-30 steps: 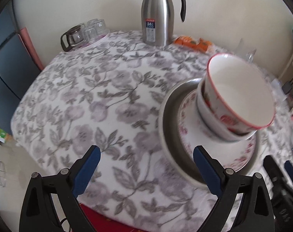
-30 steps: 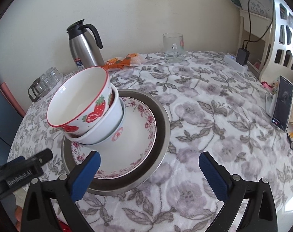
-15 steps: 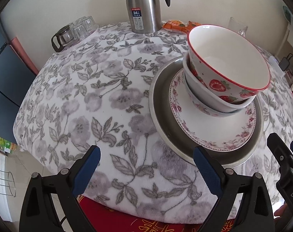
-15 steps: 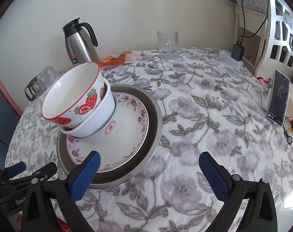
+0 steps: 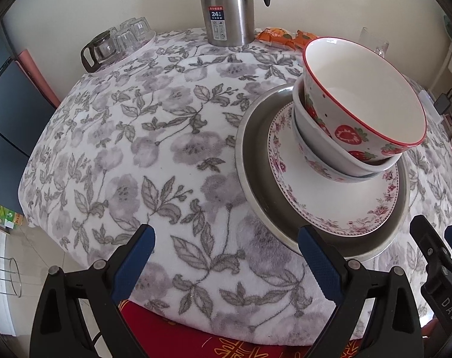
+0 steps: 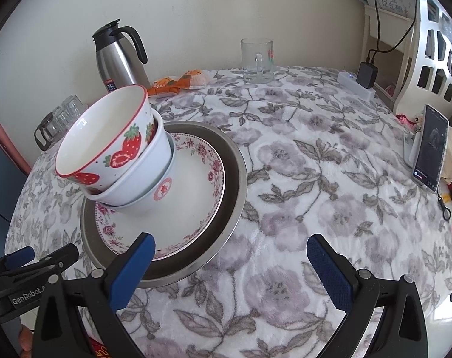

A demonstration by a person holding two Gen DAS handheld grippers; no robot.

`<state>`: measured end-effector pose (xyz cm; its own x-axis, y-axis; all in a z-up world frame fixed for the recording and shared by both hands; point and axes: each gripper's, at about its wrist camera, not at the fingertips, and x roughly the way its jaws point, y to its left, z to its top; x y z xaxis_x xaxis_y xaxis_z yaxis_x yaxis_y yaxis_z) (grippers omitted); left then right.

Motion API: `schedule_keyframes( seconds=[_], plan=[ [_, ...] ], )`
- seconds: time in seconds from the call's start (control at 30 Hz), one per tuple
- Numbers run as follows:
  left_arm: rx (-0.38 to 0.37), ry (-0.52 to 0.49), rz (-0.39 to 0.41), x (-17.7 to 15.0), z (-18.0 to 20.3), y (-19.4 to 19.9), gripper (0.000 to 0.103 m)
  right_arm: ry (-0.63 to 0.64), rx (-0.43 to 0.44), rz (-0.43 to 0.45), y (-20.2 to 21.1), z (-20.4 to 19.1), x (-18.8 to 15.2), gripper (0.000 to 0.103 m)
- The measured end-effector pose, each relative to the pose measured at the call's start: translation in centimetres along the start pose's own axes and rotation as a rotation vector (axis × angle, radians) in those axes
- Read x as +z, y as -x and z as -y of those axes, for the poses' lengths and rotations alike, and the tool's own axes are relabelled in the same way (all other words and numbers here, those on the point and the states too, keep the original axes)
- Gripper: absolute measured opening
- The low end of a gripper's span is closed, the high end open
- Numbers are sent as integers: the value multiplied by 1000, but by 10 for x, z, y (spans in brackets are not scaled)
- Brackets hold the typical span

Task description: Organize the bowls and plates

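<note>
both grippers backed off — stack left standing

jaws of left gripper (image 5: pixel 224 246) and right gripper (image 6: pixel 230 255) gape empty near the metal plate (image 6: pixel 235 179); strawberry bowl (image 6: pixel 106 140) now tops it — stacking looks done.

On the desk (image 6: pixel 330 179), a metal tray (image 6: pixel 235 179) carried a plate (image 6: pixel 196 197); three nested bowls (image 6: pixel 130 173) stood tilted on the plate's left part. Behind the stack, near the wall, stood a thermos jug (image 6: pixel 118 59), with snack packets (image 6: pixel 178 82) just to its right and a glass mug (image 6: pixel 257 61) farther right. Glassware (image 5: pixel 118 41) sat at the desk's far-left edge. A phone (image 6: pixel 430 149) stood propped at the right edge.
</note>
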<state>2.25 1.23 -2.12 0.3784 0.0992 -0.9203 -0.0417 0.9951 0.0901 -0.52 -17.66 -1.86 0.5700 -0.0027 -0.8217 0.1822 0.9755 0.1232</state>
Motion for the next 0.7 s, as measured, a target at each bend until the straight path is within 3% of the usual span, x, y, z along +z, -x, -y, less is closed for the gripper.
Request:
schedule_keyframes(
  seconds=[0.7],
  plan=[
    [-8, 39, -19, 2, -6, -3, 97, 5, -4, -13, -3, 0, -2, 103]
  ],
)
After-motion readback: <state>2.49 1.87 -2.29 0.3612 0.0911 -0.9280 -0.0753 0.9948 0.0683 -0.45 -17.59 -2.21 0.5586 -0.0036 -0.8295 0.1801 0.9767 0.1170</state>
